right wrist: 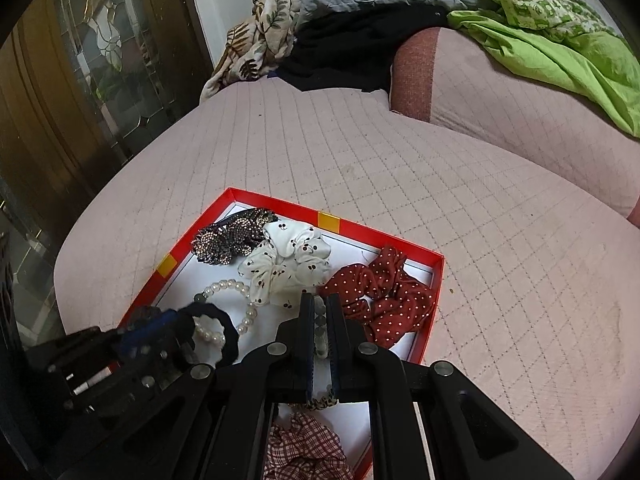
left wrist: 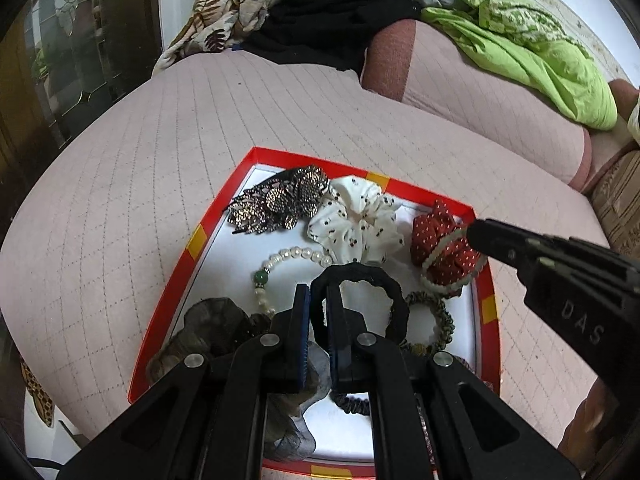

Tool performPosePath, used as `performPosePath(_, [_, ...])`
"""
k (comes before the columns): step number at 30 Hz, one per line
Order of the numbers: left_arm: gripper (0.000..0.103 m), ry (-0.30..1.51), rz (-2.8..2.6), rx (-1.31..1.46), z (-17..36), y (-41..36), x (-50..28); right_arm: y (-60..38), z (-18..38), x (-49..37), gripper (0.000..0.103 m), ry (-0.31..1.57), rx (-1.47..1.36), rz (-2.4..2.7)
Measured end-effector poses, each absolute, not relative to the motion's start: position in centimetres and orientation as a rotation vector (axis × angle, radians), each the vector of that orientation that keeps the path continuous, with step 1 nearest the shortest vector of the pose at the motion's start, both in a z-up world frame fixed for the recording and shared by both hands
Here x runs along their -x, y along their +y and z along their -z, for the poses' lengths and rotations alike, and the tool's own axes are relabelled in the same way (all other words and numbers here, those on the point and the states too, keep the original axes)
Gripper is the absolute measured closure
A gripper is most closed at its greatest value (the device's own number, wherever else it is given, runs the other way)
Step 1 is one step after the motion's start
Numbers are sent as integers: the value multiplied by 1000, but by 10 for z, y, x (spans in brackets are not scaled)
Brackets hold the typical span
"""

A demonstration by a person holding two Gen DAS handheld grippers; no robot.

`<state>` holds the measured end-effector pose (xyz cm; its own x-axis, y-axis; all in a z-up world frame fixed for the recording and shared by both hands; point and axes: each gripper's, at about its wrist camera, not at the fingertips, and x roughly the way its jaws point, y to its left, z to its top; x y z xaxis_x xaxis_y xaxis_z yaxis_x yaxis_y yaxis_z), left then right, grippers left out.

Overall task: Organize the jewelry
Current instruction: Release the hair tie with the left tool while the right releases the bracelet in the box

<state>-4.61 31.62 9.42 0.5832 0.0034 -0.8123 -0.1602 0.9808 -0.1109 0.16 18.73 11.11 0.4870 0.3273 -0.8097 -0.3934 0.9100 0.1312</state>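
Note:
A red-rimmed box [left wrist: 312,160] with a white floor lies on a pink quilted seat and holds hair ties and bracelets. My left gripper [left wrist: 318,292] is shut on a black hair tie [left wrist: 400,308] and holds it just above the box floor. In the right wrist view the same left gripper [right wrist: 180,318] and black hair tie [right wrist: 228,332] show at the lower left. My right gripper [right wrist: 320,300] is shut on a pale bead bracelet [right wrist: 320,320]. From the left wrist view, the right gripper [left wrist: 472,232] dangles the pale bead bracelet [left wrist: 427,260] over a red dotted scrunchie [left wrist: 436,232].
Inside the box [right wrist: 280,203] lie a sparkly hair clip [left wrist: 276,200], a white cherry-print scrunchie [left wrist: 356,220], a pearl bracelet [left wrist: 296,254], an olive hair tie [left wrist: 444,320], a grey-brown sheer scrunchie [left wrist: 216,328] and a plaid scrunchie [right wrist: 304,448]. Green cloth [left wrist: 532,52] and blankets are piled behind. A glass door [right wrist: 100,60] stands left.

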Motion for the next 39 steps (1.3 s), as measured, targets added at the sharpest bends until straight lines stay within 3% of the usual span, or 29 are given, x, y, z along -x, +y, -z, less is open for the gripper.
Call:
performPosePath(13, [95, 1003, -119, 168, -74, 321, 40, 175, -79, -20, 96, 1077, -8, -416])
performPosePath(39, [95, 1009, -139, 151, -71, 322, 40, 187, -77, -12, 93, 1049, 104, -397])
